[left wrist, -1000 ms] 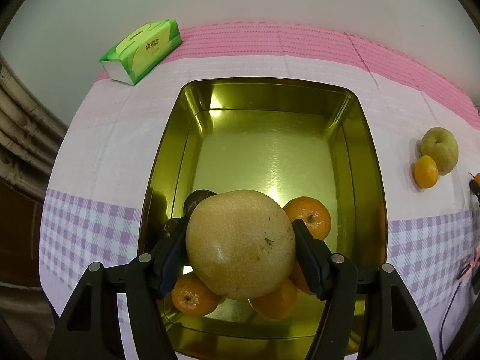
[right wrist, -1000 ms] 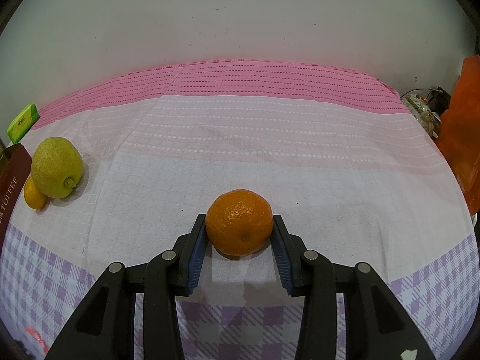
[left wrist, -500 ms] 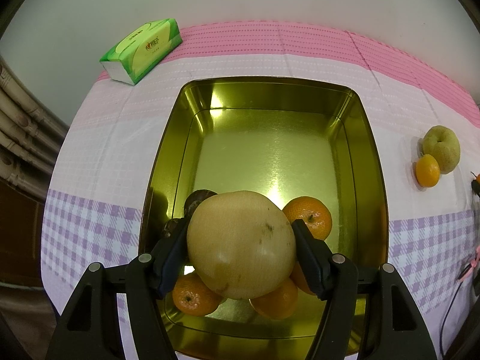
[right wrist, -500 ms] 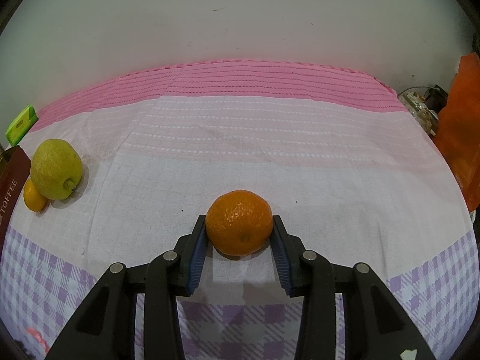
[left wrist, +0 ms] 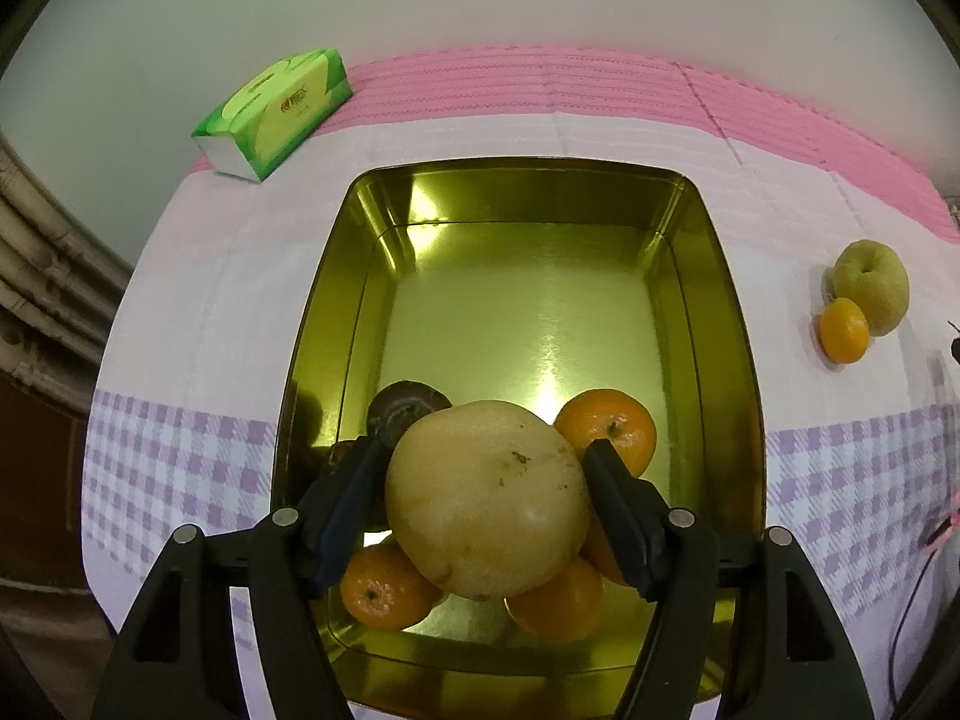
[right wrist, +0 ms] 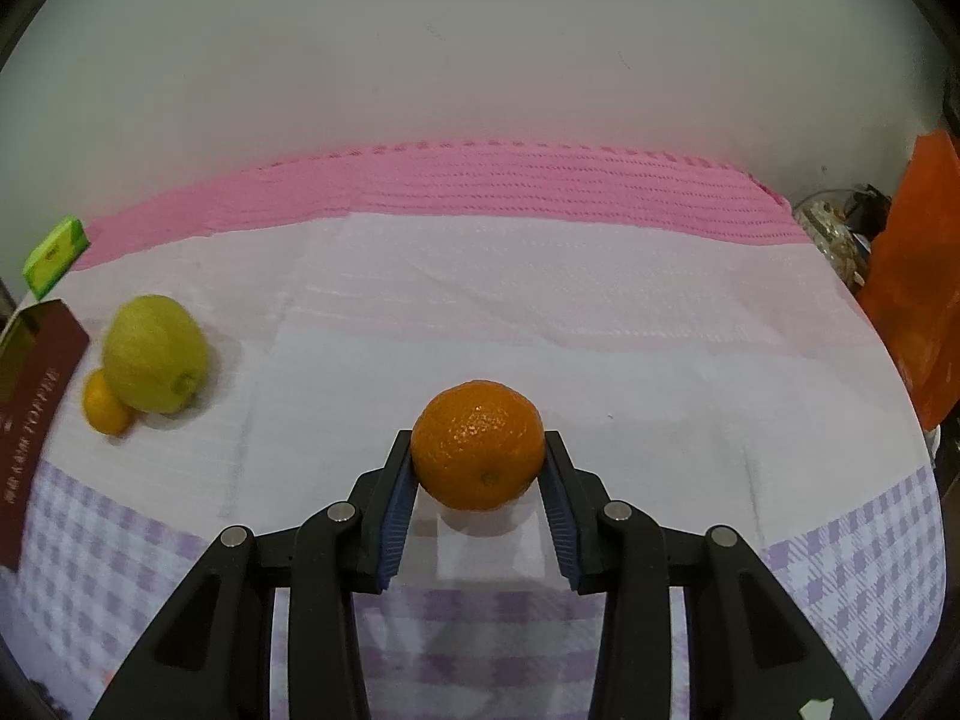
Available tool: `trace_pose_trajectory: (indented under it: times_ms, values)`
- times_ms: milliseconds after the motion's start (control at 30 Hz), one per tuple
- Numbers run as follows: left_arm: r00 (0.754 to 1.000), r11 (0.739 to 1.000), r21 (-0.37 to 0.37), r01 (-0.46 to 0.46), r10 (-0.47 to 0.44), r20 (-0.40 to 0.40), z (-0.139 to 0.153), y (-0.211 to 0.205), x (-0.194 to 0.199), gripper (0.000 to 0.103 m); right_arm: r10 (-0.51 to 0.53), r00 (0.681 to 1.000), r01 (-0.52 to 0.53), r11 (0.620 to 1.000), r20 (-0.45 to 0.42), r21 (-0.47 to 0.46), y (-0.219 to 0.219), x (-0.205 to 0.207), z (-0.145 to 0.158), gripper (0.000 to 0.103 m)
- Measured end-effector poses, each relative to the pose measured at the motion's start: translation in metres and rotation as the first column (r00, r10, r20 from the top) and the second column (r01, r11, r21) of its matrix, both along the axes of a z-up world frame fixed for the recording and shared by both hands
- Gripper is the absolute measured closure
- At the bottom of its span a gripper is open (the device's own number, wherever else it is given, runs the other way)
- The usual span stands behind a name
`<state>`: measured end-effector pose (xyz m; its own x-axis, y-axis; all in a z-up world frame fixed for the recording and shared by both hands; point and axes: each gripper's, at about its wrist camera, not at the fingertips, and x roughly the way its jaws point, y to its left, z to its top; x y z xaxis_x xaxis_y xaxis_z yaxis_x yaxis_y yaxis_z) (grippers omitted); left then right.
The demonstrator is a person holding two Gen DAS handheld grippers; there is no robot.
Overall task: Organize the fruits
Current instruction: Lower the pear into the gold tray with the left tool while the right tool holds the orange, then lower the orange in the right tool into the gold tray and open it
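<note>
My left gripper (left wrist: 489,489) has the big yellow pear (left wrist: 487,498) between its jaws, which have just been opening, over the gold tin (left wrist: 729,360) and its oranges (left wrist: 606,429). My right gripper (right wrist: 478,480) pinches an orange (right wrist: 478,445) just above the tablecloth (right wrist: 540,312).

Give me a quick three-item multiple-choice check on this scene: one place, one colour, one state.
1. The tissue pack lies: A inside the tin; B on the cloth beyond the tin's far left corner; C off the table.
2. The tin's inside is: A gold; B red; C white.
3. The right gripper is: A open and empty; B shut on the orange; C shut on the tissue pack.
Key: B, it sits on the cloth past the tin; A, the walls shine gold; B, both pads press the orange.
</note>
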<state>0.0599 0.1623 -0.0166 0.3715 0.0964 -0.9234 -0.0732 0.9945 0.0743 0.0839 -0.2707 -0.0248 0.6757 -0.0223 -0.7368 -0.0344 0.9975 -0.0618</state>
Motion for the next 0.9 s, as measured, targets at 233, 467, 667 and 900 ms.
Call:
trace_pose_trajectory:
  times_ms: [233, 467, 667, 900]
  values:
    - [0.999, 0.999, -0.030, -0.015, 0.016, 0.033, 0.009, 0.008, -0.004, 0.032, 0.110, 0.993, -0.110, 0.994, 0.037, 0.020, 0.048, -0.008, 0.028, 0.066]
    - [0.994, 0.997, -0.067, -0.044, 0.050, 0.096, 0.030, 0.028, -0.016, 0.032, 0.252, 0.967, -0.254, 0.966, 0.047, 0.044, 0.114, -0.019, 0.043, 0.066]
    - [0.981, 0.991, -0.063, -0.119, 0.127, 0.145, 0.046, 0.061, -0.027, 0.029, 0.388, 0.921, -0.390, 0.918, 0.047, 0.075, 0.180, -0.029, 0.047, 0.066]
    - [0.960, 0.974, -0.049, -0.220, 0.225, 0.165, 0.045, 0.095, -0.048, 0.028, 0.523, 0.851, -0.525, 0.846, 0.043, 0.095, 0.255, -0.044, 0.046, 0.066]
